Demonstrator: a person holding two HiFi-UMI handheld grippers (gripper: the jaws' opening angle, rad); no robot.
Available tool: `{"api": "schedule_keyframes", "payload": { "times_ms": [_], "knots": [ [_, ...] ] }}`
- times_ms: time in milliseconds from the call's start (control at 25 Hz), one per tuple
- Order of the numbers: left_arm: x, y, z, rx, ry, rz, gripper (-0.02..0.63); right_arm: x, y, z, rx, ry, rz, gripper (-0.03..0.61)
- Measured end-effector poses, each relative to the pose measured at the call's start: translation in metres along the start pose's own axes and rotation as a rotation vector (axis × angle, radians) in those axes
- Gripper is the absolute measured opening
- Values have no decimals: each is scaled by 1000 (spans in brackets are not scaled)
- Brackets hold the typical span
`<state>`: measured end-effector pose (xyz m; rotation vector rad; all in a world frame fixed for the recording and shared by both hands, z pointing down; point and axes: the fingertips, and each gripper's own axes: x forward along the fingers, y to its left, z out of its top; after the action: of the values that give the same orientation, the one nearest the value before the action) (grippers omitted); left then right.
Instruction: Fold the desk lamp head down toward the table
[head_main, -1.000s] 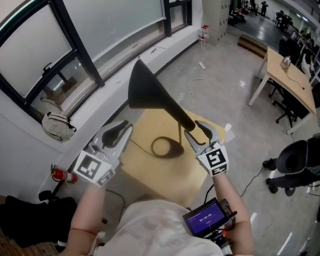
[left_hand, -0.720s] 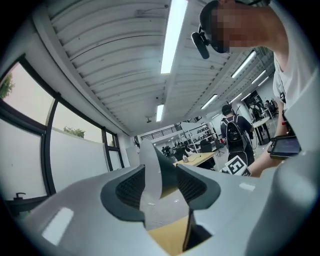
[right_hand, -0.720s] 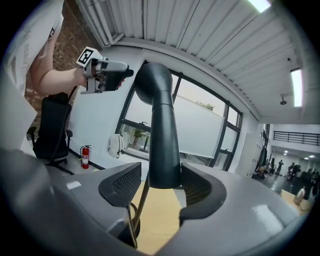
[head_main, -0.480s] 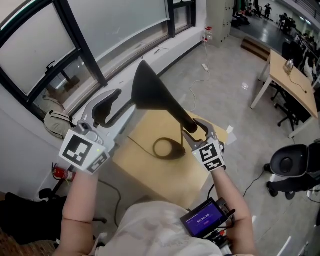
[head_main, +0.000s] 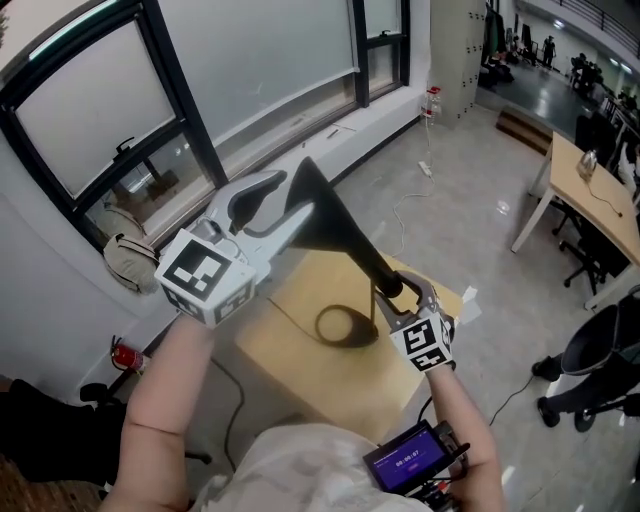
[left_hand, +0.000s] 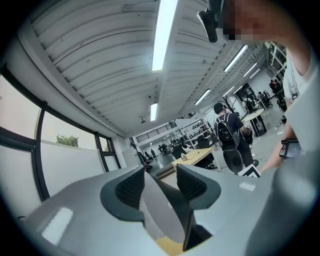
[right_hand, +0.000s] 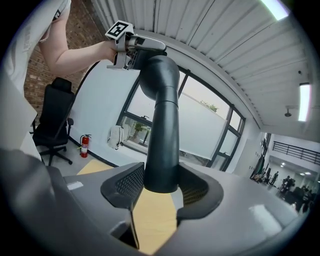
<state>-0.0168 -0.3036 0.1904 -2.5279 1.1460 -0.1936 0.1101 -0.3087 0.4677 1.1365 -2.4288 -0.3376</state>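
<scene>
Tabletop (head_main: 300, 350): left tool (left_hand: 160, 175) opened wide astride lamp (head_main: 335, 225).

readable text: none | small purple screen (head_main: 408, 462): figures too small to make out
</scene>
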Motion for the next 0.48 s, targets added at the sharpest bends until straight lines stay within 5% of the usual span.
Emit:
{"api": "schedule_keyframes", "payload": {
  "times_ms": [480],
  "knots": [
    [36, 16, -12, -112, 63, -22, 186, 1, -1, 0, 3, 1, 6, 225]
  ]
}}
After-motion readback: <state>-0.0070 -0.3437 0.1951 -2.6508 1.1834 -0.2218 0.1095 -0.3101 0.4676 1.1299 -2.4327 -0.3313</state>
